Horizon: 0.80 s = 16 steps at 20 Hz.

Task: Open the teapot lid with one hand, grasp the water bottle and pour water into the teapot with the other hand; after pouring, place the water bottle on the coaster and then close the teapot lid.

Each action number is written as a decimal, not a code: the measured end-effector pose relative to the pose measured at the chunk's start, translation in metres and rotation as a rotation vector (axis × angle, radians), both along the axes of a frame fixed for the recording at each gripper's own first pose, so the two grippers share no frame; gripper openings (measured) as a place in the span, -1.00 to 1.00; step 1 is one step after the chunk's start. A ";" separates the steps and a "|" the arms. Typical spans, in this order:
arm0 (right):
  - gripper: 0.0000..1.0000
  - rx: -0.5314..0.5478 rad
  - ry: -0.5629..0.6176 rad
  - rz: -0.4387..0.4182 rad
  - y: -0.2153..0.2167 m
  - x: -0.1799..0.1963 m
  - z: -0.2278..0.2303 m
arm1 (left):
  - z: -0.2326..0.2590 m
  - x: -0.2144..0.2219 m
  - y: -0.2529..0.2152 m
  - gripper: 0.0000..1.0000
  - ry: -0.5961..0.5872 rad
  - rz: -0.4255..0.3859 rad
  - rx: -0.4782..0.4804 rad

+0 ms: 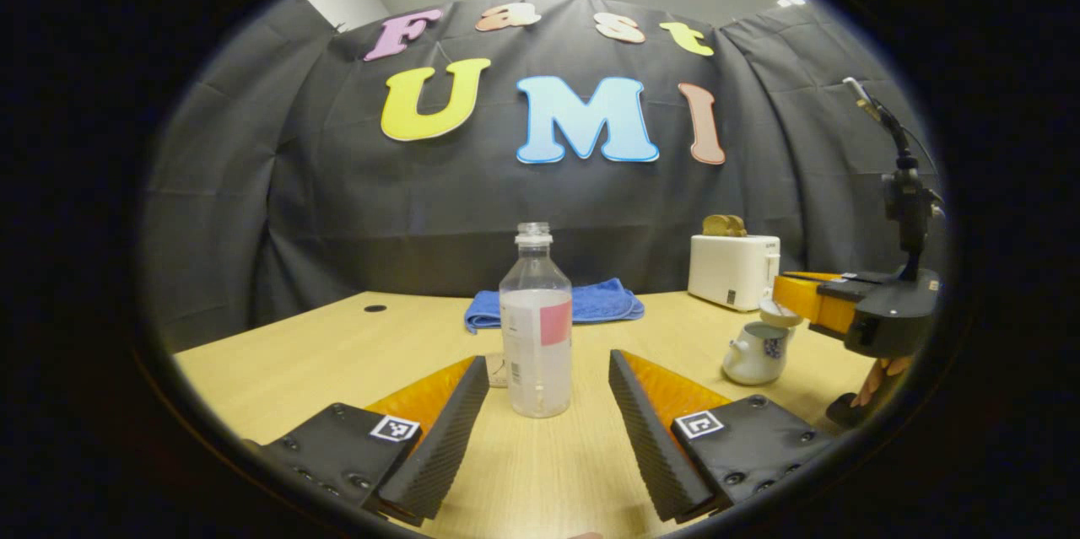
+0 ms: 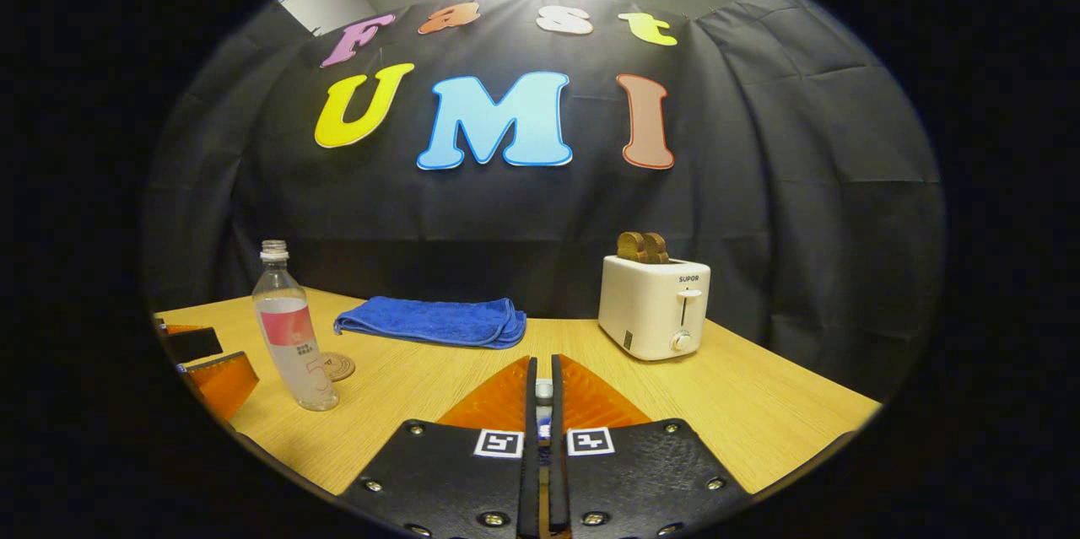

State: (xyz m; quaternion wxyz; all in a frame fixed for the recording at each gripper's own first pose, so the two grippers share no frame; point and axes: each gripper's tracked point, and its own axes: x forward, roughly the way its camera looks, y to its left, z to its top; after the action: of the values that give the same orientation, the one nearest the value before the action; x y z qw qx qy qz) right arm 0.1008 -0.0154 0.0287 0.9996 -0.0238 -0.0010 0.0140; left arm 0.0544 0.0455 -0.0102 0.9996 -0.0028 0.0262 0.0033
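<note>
- Indoors, a pale wood-grain table [image 1: 337, 353] fills the floor of a booth draped in creased black cloth [image 1: 278, 210], with a strip of grey wall and ceiling light above the drape.
- A folded blue cloth [image 2: 430, 321] lies at the table's far edge against the drape; a white two-slot toaster [image 2: 654, 307] holding brown bread slices stands to its right in the right gripper view, well apart from it.
- A small dark round hole [image 1: 375, 308] marks the tabletop far left in the left gripper view.
- Uncapped and upright, a clear plastic water bottle [image 1: 536, 328] with a white-and-pink label stands near the table's middle, partly filled, directly ahead of the left gripper [image 1: 548, 429], whose fingers are spread wide to either side of it without touching.
- Just behind the bottle's base, a round brown coaster [image 2: 339, 367] lies flat on the wood.
- A small white ceramic teapot [image 1: 757, 351] with dark blue markings sits to the bottle's right in the left gripper view; the right gripper [image 2: 542, 394] reaches over its top, fingers pressed nearly together on the pale lid knob [image 2: 544, 390] between them.
- Printed lettering shows on the toaster's front; the bottle label's print is too small to make out.
</note>
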 end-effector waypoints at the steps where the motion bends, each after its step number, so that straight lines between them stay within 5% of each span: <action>1: -0.90 0.003 -0.003 0.008 0.001 -0.010 0.001 | -0.003 0.003 0.001 1.00 0.007 0.005 0.006; 8: -0.91 0.014 -0.026 0.036 -0.005 -0.070 0.005 | -0.002 0.027 -0.001 1.00 0.000 0.022 -0.009; 16: -0.91 0.030 0.000 0.045 -0.006 -0.080 -0.002 | -0.005 0.062 0.010 1.00 -0.003 0.038 0.006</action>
State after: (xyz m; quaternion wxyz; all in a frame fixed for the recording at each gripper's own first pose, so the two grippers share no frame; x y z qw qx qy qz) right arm 0.0212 -0.0216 0.0263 0.9993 -0.0087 -0.0019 0.0366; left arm 0.1164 0.0559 -0.0152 0.9994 -0.0004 0.0247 0.0223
